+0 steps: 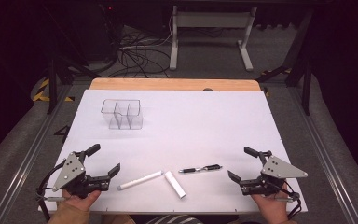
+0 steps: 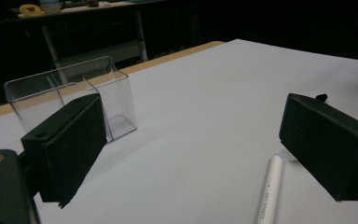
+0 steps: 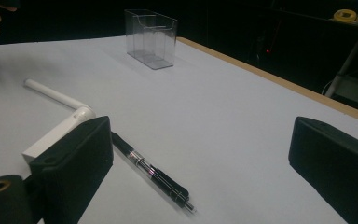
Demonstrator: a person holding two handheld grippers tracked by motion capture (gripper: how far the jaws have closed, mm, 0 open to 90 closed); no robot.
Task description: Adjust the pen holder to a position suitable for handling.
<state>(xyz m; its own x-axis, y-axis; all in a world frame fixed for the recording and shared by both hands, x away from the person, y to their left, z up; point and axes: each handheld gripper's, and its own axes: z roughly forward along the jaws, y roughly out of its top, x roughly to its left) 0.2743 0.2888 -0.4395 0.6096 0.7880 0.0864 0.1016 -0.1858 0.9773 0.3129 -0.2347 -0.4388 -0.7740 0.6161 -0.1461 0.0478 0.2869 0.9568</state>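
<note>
You held each hand-held gripper, left (image 1: 103,161) and right (image 1: 243,164), wide and empty beside the pens (white marker (image 1: 140,180), black pen (image 1: 200,168)), ready to grab.

I'm looking down on a white surface (image 1: 205,126) with a wooden edge along its far side. A clear plastic holder (image 1: 122,113) with compartments stands upright on it, toward the far left. Near my side lie three things: a white marker (image 1: 140,180), a second white marker (image 1: 175,184) just beside its right end and angled the other way, and a black pen (image 1: 200,169) a little farther right, apart from both.
</note>
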